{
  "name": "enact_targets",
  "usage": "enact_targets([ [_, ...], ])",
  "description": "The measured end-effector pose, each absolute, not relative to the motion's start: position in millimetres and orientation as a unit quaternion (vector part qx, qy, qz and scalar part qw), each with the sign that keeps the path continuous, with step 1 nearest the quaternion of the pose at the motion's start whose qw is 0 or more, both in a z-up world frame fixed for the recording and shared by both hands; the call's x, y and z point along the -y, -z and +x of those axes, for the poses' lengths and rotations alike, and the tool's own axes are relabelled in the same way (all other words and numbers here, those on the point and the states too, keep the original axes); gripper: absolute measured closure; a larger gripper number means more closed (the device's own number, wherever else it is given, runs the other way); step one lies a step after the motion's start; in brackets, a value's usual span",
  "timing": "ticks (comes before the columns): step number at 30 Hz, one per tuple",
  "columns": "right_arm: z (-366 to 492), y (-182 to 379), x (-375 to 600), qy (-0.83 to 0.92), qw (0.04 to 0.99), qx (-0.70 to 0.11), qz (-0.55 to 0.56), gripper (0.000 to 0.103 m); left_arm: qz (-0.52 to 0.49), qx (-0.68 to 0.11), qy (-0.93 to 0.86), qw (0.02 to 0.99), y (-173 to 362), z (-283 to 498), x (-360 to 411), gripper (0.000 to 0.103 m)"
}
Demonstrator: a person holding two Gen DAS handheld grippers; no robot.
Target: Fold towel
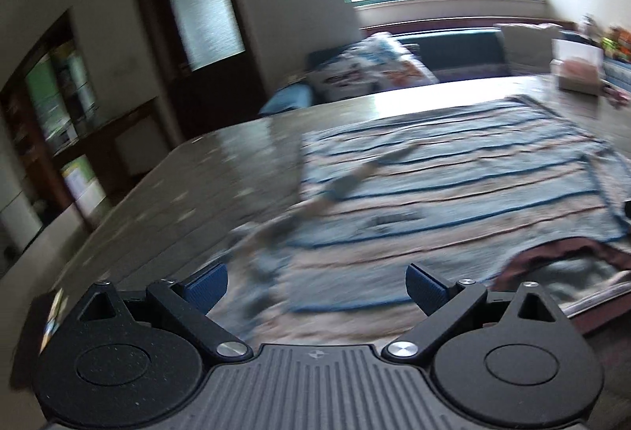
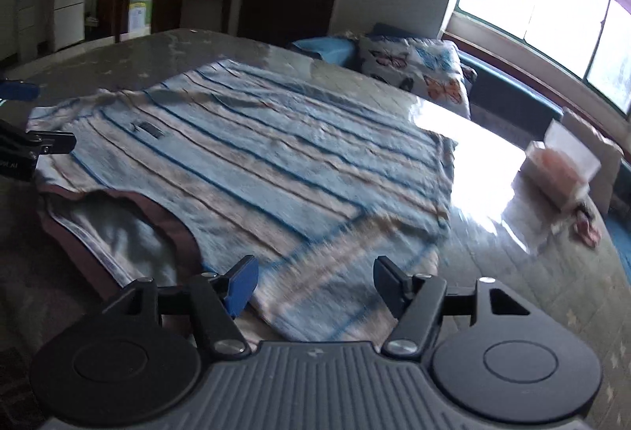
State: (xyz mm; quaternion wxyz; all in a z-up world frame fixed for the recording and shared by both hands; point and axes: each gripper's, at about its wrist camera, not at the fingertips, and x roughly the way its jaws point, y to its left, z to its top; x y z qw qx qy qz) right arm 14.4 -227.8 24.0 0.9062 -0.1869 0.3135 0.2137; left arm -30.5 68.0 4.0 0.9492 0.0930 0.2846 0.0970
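A blue and beige striped towel [image 1: 453,189] [image 2: 276,154] lies spread over a glossy table [image 1: 165,201] [image 2: 493,272]. Its near edge is turned up, showing a brown border and a pale underside [image 2: 130,229] [image 1: 568,260]. My left gripper [image 1: 317,288] hovers open above the towel's near left part, with nothing between its blue pads. My right gripper [image 2: 315,282] is open too, low over the towel's near right corner. In the right wrist view the left gripper [image 2: 23,122] shows at the far left edge of the picture, beside the towel's left side.
A tissue box [image 2: 556,169] [image 1: 579,73] stands on the table beyond the towel's far right corner, with a small pink item [image 2: 587,227] near it. Behind the table are a butterfly-print cushion [image 2: 418,63], a blue sofa, a bright window and dark wooden cabinets.
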Motion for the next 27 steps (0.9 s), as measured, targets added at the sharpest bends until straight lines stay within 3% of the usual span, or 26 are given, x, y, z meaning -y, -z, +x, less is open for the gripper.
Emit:
enact_targets([
  [7, 18.4, -32.4, 179.0, -0.271, 0.890, -0.306, -0.202, 0.035, 0.019, -0.309, -0.162, 0.937, -2.9, -39.8, -143.0, 0.020],
  [16, 21.0, -33.8, 99.1, -0.349, 0.857, -0.296, -0.239, 0.033, -0.048, -0.333, -0.140, 0.931, 2.9, -37.4, -189.2, 0.044],
  [22, 20.2, -28.0, 49.2, -0.393, 0.836, -0.290, -0.249, 0.032, -0.060, -0.339, -0.123, 0.931, 5.3, -36.2, -194.6, 0.072],
  [27, 16.6, -13.2, 16.3, -0.418, 0.820, -0.301, -0.250, 0.032, -0.072, -0.339, -0.119, 0.930, 4.8, -34.6, -200.1, 0.072],
])
